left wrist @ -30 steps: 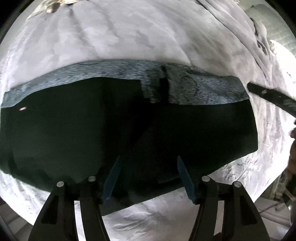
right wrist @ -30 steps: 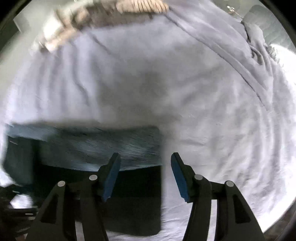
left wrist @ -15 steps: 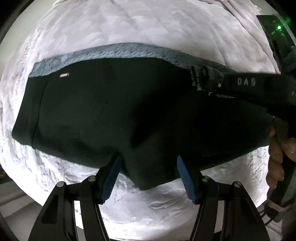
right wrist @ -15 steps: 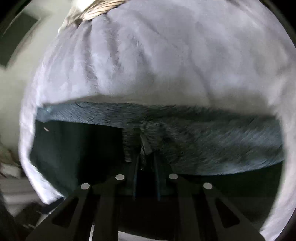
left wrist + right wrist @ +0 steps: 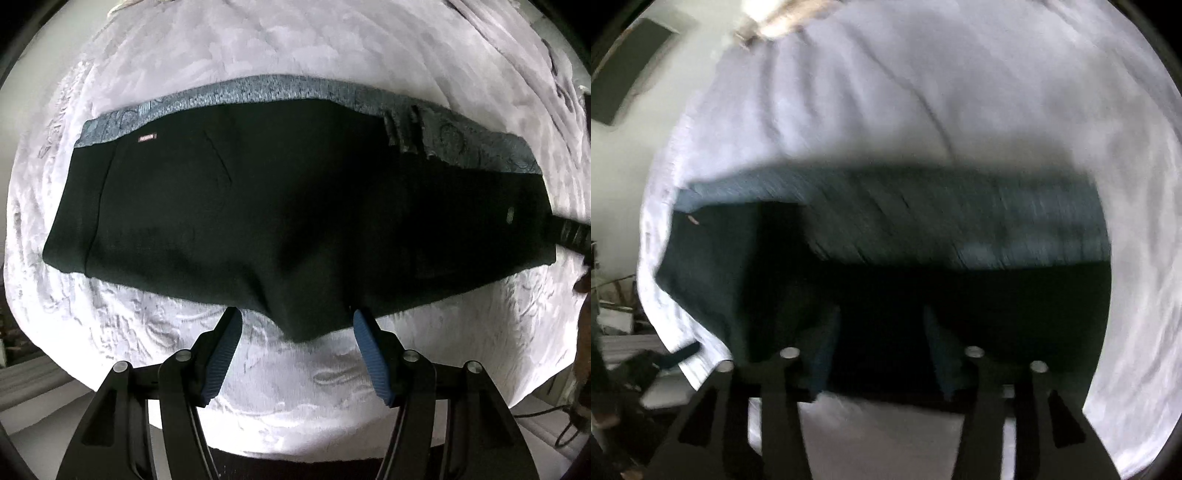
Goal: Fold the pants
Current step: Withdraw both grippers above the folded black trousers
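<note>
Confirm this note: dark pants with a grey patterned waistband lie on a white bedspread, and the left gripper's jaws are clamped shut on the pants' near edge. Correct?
One detail is off. In the left wrist view the left gripper has its jaws open, its blue pads apart and pressing on nothing. The rest holds: the dark pants with the grey patterned waistband lie on the white bedspread.

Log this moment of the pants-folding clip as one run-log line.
pants: folded, flat on bedspread | left gripper: open, empty, above near edge | right gripper: jaws just reopened, nothing gripped, over pants
</note>
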Motion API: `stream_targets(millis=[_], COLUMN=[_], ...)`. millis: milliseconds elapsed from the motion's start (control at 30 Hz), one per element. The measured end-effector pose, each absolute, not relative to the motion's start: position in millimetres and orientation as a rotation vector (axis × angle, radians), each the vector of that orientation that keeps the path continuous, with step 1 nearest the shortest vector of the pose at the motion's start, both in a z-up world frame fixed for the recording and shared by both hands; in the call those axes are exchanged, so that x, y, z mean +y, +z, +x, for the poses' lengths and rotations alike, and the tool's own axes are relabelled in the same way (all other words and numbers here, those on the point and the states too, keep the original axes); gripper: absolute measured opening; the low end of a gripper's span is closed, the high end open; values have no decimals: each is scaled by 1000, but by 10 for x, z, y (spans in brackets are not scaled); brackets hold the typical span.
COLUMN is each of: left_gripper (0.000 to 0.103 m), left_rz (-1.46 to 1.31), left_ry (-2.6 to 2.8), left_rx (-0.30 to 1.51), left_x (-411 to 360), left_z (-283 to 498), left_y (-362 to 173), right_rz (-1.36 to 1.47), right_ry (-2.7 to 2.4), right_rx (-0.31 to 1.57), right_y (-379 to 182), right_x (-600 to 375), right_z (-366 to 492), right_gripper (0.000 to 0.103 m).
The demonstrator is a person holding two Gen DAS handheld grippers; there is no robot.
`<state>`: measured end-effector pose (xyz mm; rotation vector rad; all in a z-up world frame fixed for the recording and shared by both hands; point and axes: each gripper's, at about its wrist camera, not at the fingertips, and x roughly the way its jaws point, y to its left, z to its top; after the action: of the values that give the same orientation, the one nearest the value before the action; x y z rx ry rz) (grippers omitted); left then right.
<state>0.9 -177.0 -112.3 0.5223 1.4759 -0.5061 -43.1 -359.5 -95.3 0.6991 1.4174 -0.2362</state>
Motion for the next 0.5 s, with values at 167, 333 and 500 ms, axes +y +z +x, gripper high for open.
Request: stream_targets(millis=[167,333,500], left_gripper=[66,87,87], left_rz=[549,557,561], left_ry=[-500,-525,-525], left_rx=[1485,1463,1457], left_x=[-1783,-1849,-1984], left_z=[-132,-307,-406], left_y=[-1072,-956,-855], right_rz=[715,711,689], right_ry=[-199,-206,-224], right_rx=[1405,1394,1411], right_y=[-862,-722,-613], right_x=[-3473,-3461,-3444], right_z=[-607,-647,-783], right_gripper=[55,63,69])
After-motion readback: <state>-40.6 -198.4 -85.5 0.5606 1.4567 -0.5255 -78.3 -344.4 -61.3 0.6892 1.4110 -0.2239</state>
